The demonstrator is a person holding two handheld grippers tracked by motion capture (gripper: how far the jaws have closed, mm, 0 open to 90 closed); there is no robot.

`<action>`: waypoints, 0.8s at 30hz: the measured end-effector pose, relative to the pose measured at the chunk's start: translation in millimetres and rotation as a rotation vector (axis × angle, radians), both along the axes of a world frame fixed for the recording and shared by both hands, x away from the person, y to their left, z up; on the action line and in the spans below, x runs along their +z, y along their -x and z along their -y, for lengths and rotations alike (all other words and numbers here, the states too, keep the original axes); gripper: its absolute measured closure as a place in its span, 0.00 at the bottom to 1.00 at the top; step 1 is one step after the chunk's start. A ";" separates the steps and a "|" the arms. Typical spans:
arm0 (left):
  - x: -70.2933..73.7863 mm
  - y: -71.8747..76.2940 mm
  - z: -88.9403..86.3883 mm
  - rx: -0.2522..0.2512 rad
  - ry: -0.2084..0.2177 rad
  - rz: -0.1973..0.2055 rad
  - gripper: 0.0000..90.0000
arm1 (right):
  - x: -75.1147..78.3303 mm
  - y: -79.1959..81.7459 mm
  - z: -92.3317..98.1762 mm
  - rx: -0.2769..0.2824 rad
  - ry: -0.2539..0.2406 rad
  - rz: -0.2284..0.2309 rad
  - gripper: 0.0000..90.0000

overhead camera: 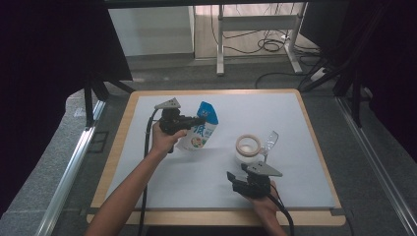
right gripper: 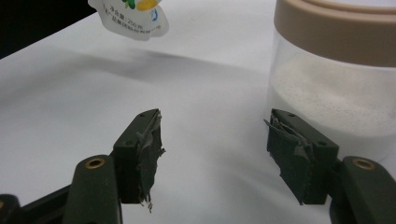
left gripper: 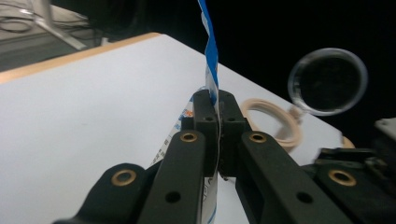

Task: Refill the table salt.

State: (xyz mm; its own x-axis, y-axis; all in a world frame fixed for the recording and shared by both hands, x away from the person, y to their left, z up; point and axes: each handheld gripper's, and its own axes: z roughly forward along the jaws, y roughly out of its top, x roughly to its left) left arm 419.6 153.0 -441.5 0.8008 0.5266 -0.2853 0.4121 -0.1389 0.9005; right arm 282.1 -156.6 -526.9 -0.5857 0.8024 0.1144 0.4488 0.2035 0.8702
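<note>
While the left gripper (overhead camera: 196,121) is clamped on the blue top edge of the pouch (overhead camera: 200,129), the pouch hangs tilted over the white mat (overhead camera: 162,177), left of the jar (overhead camera: 248,148). The right gripper (right gripper: 212,154) rests near the front edge with jaws apart and nothing between them, the jar just beyond its right jaw. A clear scoop (overhead camera: 269,141) leans beside the jar.

Three cameras on my table

One looks down from above my side; two ride close on my tools, both catching the jar (right gripper: 334,79).
</note>
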 end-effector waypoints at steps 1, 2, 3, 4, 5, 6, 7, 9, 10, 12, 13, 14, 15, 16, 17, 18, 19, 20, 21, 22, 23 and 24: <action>-1.3 -1.8 -3.0 0.011 -0.001 0.004 1.00 | 0.0 0.1 0.3 0.000 0.001 0.001 0.40; -2.9 -3.6 -6.2 0.023 0.006 0.005 1.00 | 0.1 0.4 0.7 -0.002 0.001 0.000 0.40; -4.6 -5.1 -9.2 0.035 0.014 0.005 1.00 | 0.2 0.8 1.2 -0.004 0.001 -0.002 0.40; -6.1 -6.5 -12.4 0.050 0.010 0.012 1.00 | 0.1 0.9 1.7 -0.005 0.001 -0.001 0.40; -7.7 -7.4 -15.3 0.067 0.014 0.013 1.00 | 0.0 1.2 2.2 -0.006 0.002 0.000 0.40; -9.3 -8.4 -18.7 0.079 0.019 0.010 1.00 | -0.1 1.4 2.8 -0.008 0.003 0.000 0.40; -10.4 -8.8 -22.0 0.094 0.017 0.012 1.00 | -0.1 1.5 3.3 -0.010 0.003 0.000 0.40; -12.7 -8.7 -28.2 0.116 0.006 0.015 1.00 | -0.5 1.7 4.0 -0.013 0.003 0.001 0.40; -14.3 -8.2 -31.1 0.128 0.004 0.013 1.00 | -0.7 1.8 4.4 -0.014 0.003 0.000 0.40; -17.8 -6.9 -37.3 0.148 -0.011 0.011 1.00 | -1.1 2.0 4.9 -0.016 0.003 -0.002 0.40; -19.9 -6.1 -40.8 0.156 -0.014 0.007 1.00 | -1.1 2.2 5.3 -0.016 0.005 -0.003 0.40; -21.9 -5.0 -44.2 0.165 -0.021 0.009 1.00 | -1.0 2.4 5.7 -0.016 0.004 -0.004 0.40; -24.1 -3.8 -47.6 0.172 -0.024 0.005 1.00 | -0.9 2.5 6.0 -0.017 0.004 -0.003 0.40; -26.4 -2.5 -51.0 0.179 -0.032 0.004 1.00 | -0.9 2.7 6.5 -0.018 0.004 -0.002 0.40; -28.1 -0.6 -55.1 0.183 -0.019 0.005 1.00 | -1.0 3.3 7.4 -0.016 0.006 -0.002 0.40; -28.6 1.7 -58.9 0.188 -0.008 0.001 1.00 | -1.4 3.9 8.6 -0.018 0.007 -0.001 0.40; -28.7 4.1 -61.8 0.194 -0.009 0.004 1.00 | -1.7 4.6 10.4 -0.020 0.007 -0.004 0.40; -28.9 6.4 -64.2 0.196 -0.011 0.004 0.99 | -1.9 5.2 12.4 -0.022 0.003 -0.005 0.40; -29.2 8.4 -66.5 0.199 -0.012 0.006 0.99 | -2.1 5.5 14.2 -0.024 0.002 -0.004 0.40; -29.3 10.6 -68.5 0.206 -0.011 0.004 0.99 | -2.1 5.7 16.2 -0.027 0.000 -0.003 0.40; -29.4 12.6 -70.2 0.207 -0.012 0.005 0.99 | -1.9 6.0 18.0 -0.031 -0.004 -0.002 0.40; -29.4 14.7 -71.7 0.211 -0.019 0.008 0.99 | -1.4 6.3 20.0 -0.033 -0.009 -0.003 0.40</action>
